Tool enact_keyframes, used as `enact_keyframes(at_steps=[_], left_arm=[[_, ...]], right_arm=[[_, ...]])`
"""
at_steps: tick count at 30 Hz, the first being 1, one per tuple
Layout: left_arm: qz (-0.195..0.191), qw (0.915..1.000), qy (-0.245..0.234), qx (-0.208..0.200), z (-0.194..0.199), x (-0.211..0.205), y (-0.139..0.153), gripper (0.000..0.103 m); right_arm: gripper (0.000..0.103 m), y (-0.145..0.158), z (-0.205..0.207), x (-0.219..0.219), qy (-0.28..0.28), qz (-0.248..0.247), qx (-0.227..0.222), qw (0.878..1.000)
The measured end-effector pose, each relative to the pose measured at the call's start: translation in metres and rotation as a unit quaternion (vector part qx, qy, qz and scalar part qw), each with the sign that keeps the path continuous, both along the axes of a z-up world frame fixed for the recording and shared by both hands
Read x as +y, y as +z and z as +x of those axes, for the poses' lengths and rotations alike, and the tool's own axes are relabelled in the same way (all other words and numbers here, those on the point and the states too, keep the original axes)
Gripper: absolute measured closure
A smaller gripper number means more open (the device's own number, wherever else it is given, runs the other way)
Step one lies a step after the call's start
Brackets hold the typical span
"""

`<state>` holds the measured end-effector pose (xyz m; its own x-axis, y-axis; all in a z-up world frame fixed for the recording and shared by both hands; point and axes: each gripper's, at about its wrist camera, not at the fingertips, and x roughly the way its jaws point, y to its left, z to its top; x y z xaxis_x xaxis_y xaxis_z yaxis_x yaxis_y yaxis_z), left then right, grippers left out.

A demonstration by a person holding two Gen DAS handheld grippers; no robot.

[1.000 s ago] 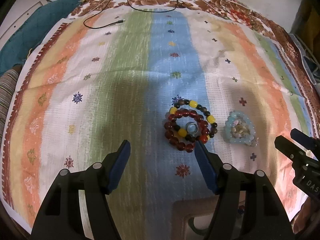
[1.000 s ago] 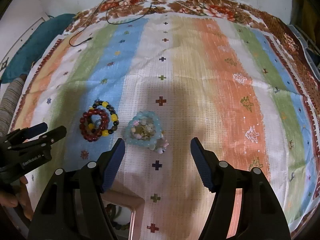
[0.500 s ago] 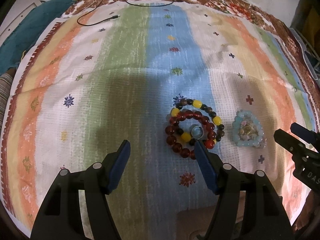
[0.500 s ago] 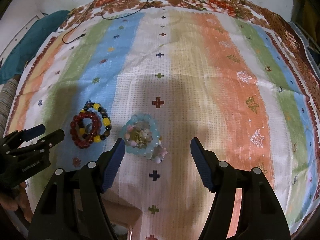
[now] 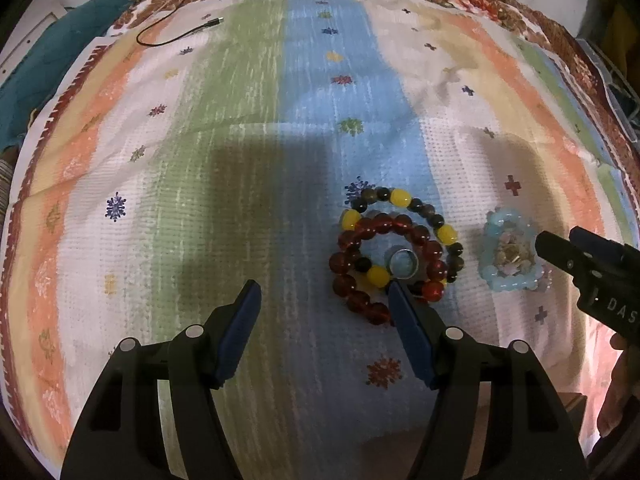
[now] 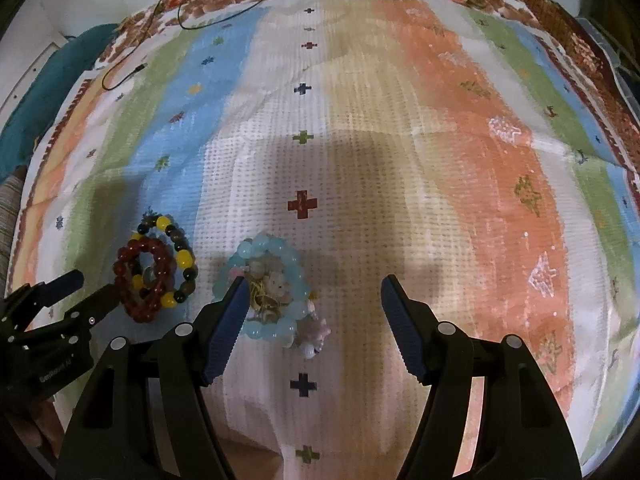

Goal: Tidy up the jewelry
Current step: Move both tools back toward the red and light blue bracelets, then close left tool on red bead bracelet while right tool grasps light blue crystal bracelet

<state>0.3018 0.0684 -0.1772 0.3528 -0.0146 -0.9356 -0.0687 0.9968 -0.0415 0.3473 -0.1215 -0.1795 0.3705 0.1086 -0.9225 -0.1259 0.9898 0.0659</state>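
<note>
A red bead bracelet (image 5: 430,250) lies on the striped cloth, overlapped by a dark and yellow bead bracelet (image 5: 400,198), with a silver ring (image 5: 402,263) inside them. A pale blue bead bracelet (image 5: 510,282) holding small trinkets lies to their right. My left gripper (image 5: 320,300) is open and empty, its right finger at the red bracelet's near edge. My right gripper (image 6: 310,292) is open and empty, its left finger over the blue bracelet (image 6: 268,284). The red and yellow bracelets also show in the right wrist view (image 6: 154,276).
The striped cloth (image 5: 240,120) covers the whole work surface. A black cable (image 5: 172,36) lies at its far left. A teal cloth (image 5: 60,52) sits beyond the left edge. Dark clutter stands past the right edge.
Both grippers have moved forward towards the bracelets, which now sit closer to the fingertips. A box seen at the bottom edge earlier is out of view. The jaws stay open.
</note>
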Motion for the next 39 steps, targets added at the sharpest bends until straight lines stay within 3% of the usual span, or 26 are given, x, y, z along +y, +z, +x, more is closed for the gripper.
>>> enact_keyframes(at_steps=[11, 13, 17, 21, 28, 32, 39], left_arm=[[-0.009, 0.9999, 0.005, 0.012, 0.007, 0.005, -0.015, 0.042], [-0.003, 0.9999, 0.000, 0.009, 0.007, 0.003, -0.016, 0.047], [0.015, 0.9996, 0.018, 0.014, 0.006, 0.006, -0.017, 0.059], [0.029, 0.9993, 0.018, 0.015, 0.005, 0.008, -0.019, 0.072], [0.034, 0.9992, 0.014, 0.015, 0.003, 0.009, -0.018, 0.077], [0.036, 0.9993, 0.007, 0.012, 0.001, 0.008, -0.017, 0.086], [0.035, 0.9992, 0.011, 0.013, 0.002, 0.006, -0.016, 0.086]], right_arm=[[0.037, -0.016, 0.010, 0.003, -0.001, -0.002, 0.008, 1.000], [0.045, -0.017, 0.010, 0.005, 0.007, -0.012, 0.003, 1.000], [0.052, -0.018, 0.011, 0.007, 0.009, -0.016, 0.000, 1.000], [0.070, -0.018, 0.010, 0.010, 0.019, -0.008, -0.001, 1.000], [0.073, -0.016, 0.009, 0.008, 0.019, 0.002, 0.006, 1.000], [0.089, -0.016, 0.007, 0.010, 0.022, 0.009, 0.008, 1.000], [0.091, -0.012, 0.005, 0.012, 0.027, 0.003, 0.007, 1.000]])
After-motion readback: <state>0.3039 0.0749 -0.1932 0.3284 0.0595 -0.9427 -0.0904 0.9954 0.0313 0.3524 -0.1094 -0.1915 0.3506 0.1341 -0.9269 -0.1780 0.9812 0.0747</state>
